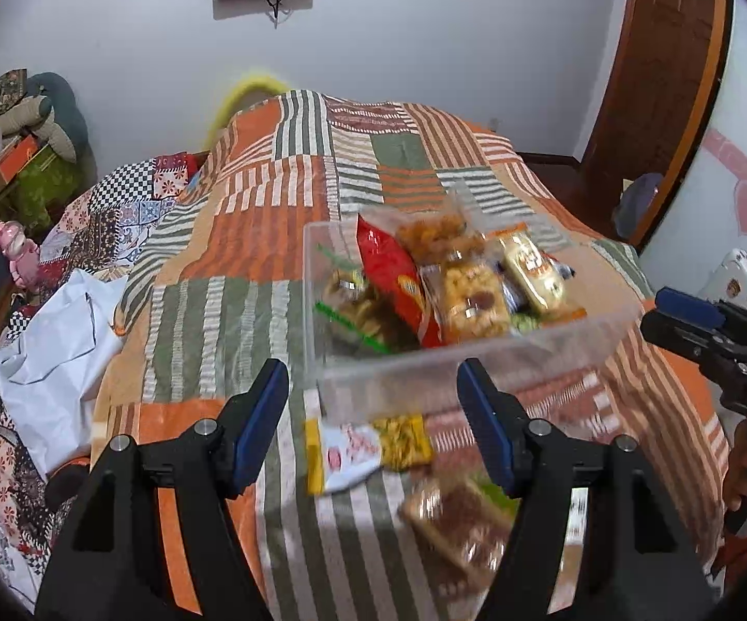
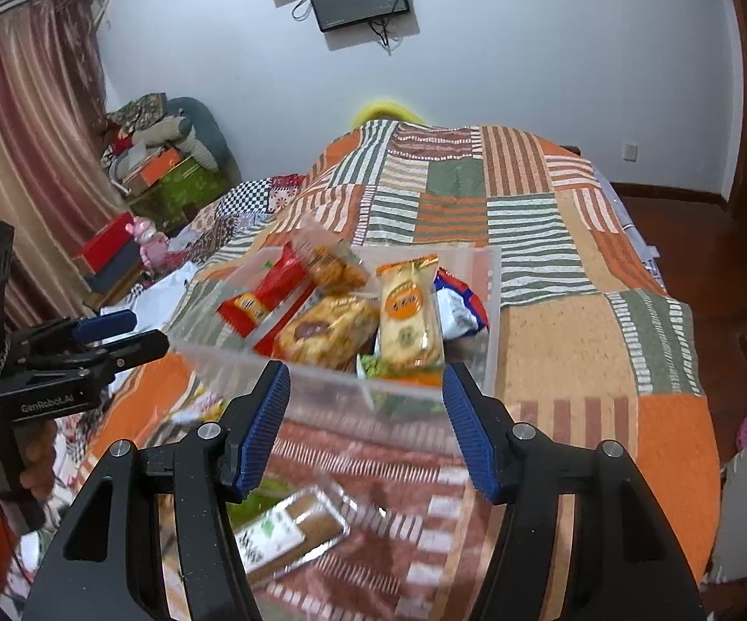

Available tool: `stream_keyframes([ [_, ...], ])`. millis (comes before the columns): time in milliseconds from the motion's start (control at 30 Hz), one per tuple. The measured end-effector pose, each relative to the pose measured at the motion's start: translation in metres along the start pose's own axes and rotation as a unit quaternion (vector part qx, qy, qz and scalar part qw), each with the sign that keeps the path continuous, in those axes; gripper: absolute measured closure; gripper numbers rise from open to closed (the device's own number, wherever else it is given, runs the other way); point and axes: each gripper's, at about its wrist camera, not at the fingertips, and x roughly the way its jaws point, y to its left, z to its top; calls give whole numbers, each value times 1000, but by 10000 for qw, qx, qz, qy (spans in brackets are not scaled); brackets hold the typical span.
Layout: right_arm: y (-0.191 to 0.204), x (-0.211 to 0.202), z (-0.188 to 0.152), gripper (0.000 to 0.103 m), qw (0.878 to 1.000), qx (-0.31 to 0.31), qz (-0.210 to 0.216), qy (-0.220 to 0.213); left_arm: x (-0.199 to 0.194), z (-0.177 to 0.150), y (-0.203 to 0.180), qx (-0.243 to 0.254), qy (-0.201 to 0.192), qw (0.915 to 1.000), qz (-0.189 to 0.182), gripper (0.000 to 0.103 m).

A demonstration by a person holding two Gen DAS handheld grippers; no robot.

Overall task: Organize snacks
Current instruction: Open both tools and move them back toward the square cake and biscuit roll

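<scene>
A clear plastic bin [image 1: 477,362] [image 2: 492,279] sits on the striped bedspread and holds several snack packs, among them a red bag [image 1: 394,274] [image 2: 265,300] and a gold pack [image 1: 534,269] [image 2: 407,321]. Loose on the bed in front of it lie a yellow and white pack [image 1: 368,447] and a brown cracker pack [image 1: 456,522] [image 2: 290,530]. My left gripper [image 1: 373,424] is open and empty above the loose packs. My right gripper [image 2: 365,429] is open and empty, just before the bin's near wall. Each gripper shows from the side in the other's view, the right [image 1: 689,313] and the left [image 2: 125,334].
The patchwork bedspread [image 1: 249,238] [image 2: 554,310] covers the whole bed. A white sheet [image 1: 58,362] lies at the left edge. Boxes and soft toys [image 1: 21,155] [image 2: 156,165] are piled left. A wooden door frame [image 1: 647,103] stands right.
</scene>
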Motion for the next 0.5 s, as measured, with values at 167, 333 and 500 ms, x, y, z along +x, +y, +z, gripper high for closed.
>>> stream_keyframes([
  [167, 13, -6, -15, 39, 9999, -110, 18, -12, -18, -23, -1, 44, 18, 10000, -41, 35],
  [333, 31, 0, -31, 37, 9996, -246, 51, 113, -31, -43, 0, -20, 49, 9999, -148, 34],
  [500, 48, 19, -47, 36, 9983, -445, 82, 360, -35, -61, 3, -91, 85, 9998, -134, 33],
])
